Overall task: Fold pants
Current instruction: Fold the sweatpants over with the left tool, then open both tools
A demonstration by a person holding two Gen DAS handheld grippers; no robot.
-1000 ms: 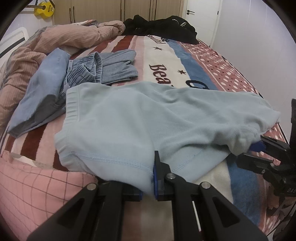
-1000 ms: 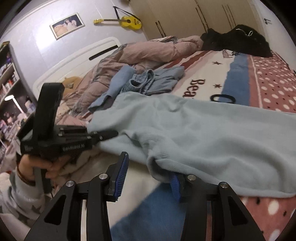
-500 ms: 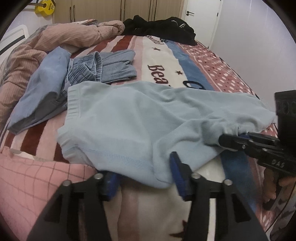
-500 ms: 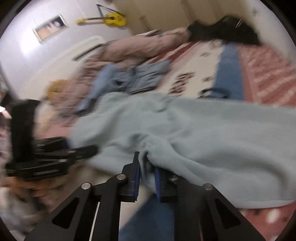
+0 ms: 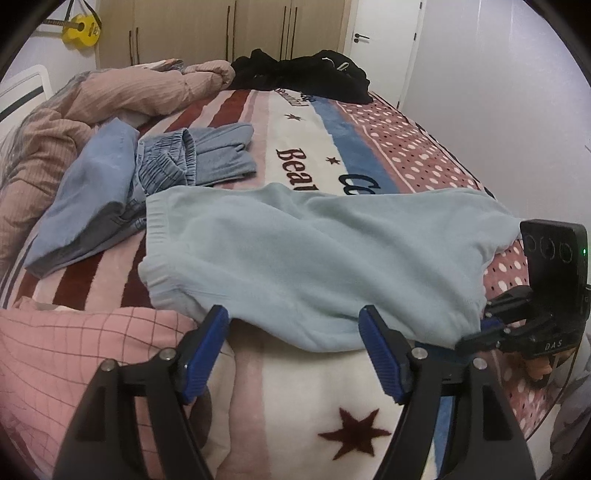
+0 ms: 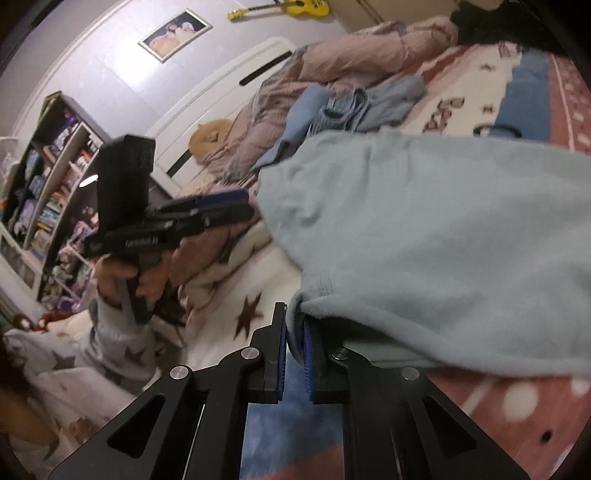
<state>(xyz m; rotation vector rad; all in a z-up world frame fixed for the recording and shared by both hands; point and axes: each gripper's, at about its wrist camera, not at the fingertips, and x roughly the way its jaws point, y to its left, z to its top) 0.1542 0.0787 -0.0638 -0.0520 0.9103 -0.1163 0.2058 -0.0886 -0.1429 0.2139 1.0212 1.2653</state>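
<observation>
Left hand-held gripper (image 5: 293, 334) hangs over the near edge of the bed (image 5: 295, 398), its jaws opening, the blue pads (image 5: 380, 354) spread well apart with nothing pinched; the lower hem of the light blue pants (image 5: 314, 258) lies just past the fingertips, between them in the left wrist view but not pressed by either pad. Right hand-held gripper (image 6: 294, 328) has its jaws pressed together on a bunched corner of the same pants (image 6: 424, 236), a small roll of the fabric squeezed between the two blue pads (image 6: 308, 354). In the left wrist view that gripper (image 5: 480, 328) comes in from the right edge and meets the garment at its lower right corner. The pants lie spread sideways across the patterned blanket (image 5: 332, 140), waistband toward the left, legs running off to the right. Beyond the waistband sits a heap of darker blue clothing (image 5: 155, 173), touching or nearly touching the pants' upper left corner. A rumpled pink duvet (image 5: 110, 99) is piled at the far left, a black garment (image 5: 306, 74) lies at the far end of the bed, and a pink checked pillow (image 5: 74, 354) sits just left of the left gripper. From the right wrist view a hand (image 6: 125, 273) in a star-printed sleeve (image 6: 110, 350) grips the left device's handle, and a yellow guitar (image 6: 295, 5) hangs on the wall.
</observation>
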